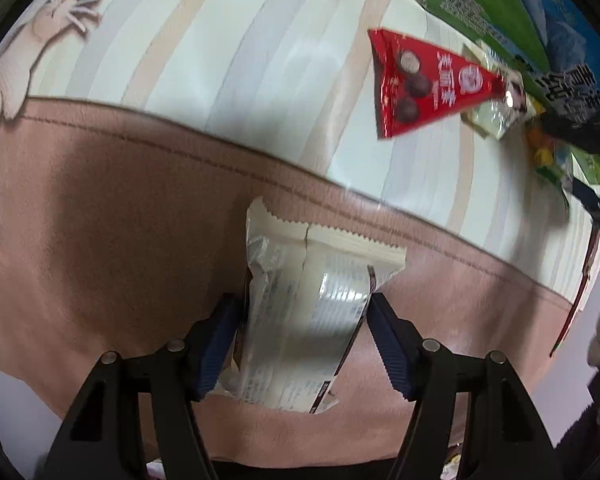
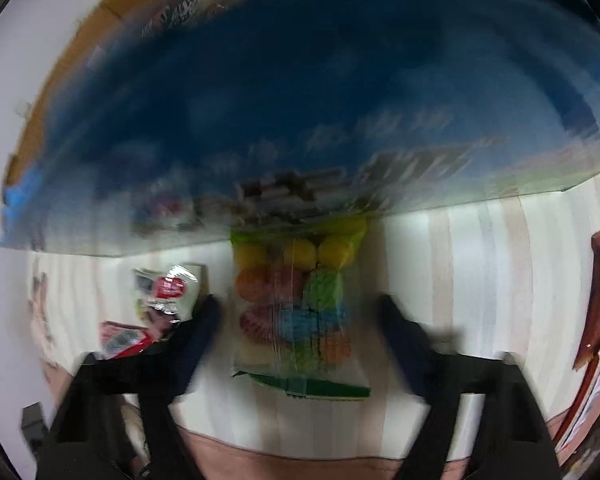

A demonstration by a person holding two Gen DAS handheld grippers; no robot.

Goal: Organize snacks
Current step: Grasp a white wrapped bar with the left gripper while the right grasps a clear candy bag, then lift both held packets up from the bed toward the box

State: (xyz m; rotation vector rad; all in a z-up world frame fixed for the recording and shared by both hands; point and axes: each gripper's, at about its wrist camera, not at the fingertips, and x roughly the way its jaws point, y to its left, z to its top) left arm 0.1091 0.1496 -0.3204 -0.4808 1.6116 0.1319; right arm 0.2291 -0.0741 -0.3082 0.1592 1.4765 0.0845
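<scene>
Your left gripper [image 1: 306, 312] pinches the white snack packet [image 1: 300, 312] on the pink cloth border [image 1: 100, 216]; your right gripper [image 2: 300, 312] straddles the colourful candy bag [image 2: 296, 304] untouched, just beside the blue box [image 2: 300, 100]

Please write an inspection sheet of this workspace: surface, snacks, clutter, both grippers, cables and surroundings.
Surface: striped cloth with a pink border band and a cartoon animal print; it covers the table.
Job's things: white snack packet on the pink band; red triangular chocolate pack; bag of coloured candies beside a large blue box; small clear packet with a red heart.
Clutter: nothing seen apart from the snacks.
Grippers: left gripper has its pads against both sides of the white snack packet; right gripper straddles the bag of coloured candies with gaps at both sides, picture blurred.
Cables: nothing seen.
Surroundings: brown cardboard holding more wrapped snacks behind the large blue box.
</scene>
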